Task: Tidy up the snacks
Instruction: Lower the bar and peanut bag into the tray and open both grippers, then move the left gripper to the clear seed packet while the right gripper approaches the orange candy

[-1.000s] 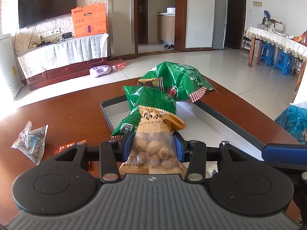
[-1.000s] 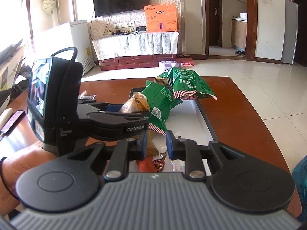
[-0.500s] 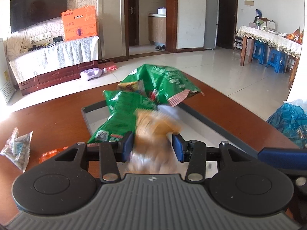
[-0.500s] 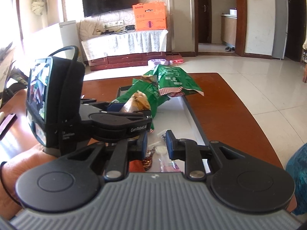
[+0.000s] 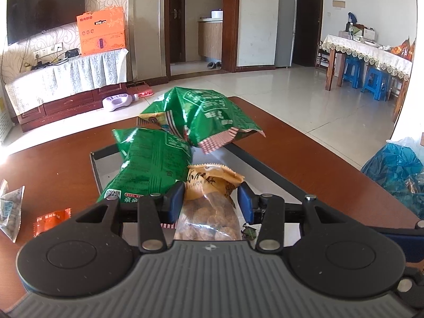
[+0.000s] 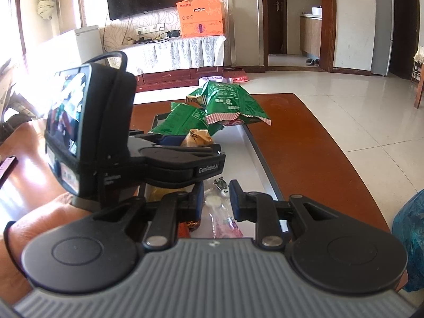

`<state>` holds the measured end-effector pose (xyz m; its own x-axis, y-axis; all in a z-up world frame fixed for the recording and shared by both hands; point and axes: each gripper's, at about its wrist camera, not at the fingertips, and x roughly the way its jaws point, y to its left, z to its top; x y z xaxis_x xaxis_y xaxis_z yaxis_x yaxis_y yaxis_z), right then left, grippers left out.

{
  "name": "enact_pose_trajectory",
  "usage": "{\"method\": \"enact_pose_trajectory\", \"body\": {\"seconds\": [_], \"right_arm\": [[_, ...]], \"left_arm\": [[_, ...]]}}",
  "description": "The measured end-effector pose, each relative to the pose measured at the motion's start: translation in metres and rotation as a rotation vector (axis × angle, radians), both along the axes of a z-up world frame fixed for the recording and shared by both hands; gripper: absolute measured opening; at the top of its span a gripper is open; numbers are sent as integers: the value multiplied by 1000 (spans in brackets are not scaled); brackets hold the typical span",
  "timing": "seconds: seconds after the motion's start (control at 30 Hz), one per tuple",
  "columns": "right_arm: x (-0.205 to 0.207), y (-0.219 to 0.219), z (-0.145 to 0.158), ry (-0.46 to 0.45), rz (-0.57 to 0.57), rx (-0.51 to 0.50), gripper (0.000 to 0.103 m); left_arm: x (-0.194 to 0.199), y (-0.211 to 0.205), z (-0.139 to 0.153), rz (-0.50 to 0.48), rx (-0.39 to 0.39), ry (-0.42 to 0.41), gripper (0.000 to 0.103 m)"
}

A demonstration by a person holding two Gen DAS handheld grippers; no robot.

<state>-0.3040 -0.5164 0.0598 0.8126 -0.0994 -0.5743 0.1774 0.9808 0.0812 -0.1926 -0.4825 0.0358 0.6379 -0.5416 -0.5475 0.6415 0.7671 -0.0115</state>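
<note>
Clear-and-orange, the crinkly peanut packet (image 5: 209, 206) lies in the grey rectangular tray (image 5: 267, 175) on the reddish wooden table (image 5: 318, 159), directly between the fingers of the left gripper (image 5: 210, 201), whose blue pads stand apart with a gap showing on the right side, so the bag looks loose, not pinched. Its long axis runs away from the gripper toward the tray's far end, where two green foil snack bags (image 5: 169, 153) are heaped, one leaning on the other. Off the tray, near the table's left edge, a small clear nut pouch (image 5: 12, 209) and a flat orange sachet (image 5: 51, 218) wait on bare wood. To the right, the right gripper (image 6: 216, 197) hovers over the tray's near end with its jaws apart and empty, above small wrapped sweets (image 6: 220, 185). The left gripper is plainly nearer the loose table snacks, so I judge it best placed to fetch them. The table's right side offers open room; the tray's raised rim is the edge to clear.
</note>
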Motion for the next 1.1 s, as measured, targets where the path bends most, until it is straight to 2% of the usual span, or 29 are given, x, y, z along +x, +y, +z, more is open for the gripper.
{"method": "enact_pose_trajectory", "body": {"seconds": [0.2,0.23,0.33,0.6,0.73,0.87,1.1], "right_arm": [[4,0,-2,12,-3,3,24],[5,0,-2,14,-3,3,24],[7,0,-4,21,-7,4,24],[10,-1,-4,20,-20,17,25],[9,0,-3,-5,-12,29,31],[11,5,-1,-26,-7,33,40],[19,23,1,-38,30,29,41]], "left_arm": [[4,-6,-1,-10,-2,14,51],[5,-7,-1,-15,-2,17,56],[3,-8,2,-20,-15,2,84],[-10,-6,16,-51,-28,-36,88],[-13,6,23,-34,-29,-55,90],[-9,34,34,20,-55,-82,93],[21,97,42,158,-33,-100,95]]}}
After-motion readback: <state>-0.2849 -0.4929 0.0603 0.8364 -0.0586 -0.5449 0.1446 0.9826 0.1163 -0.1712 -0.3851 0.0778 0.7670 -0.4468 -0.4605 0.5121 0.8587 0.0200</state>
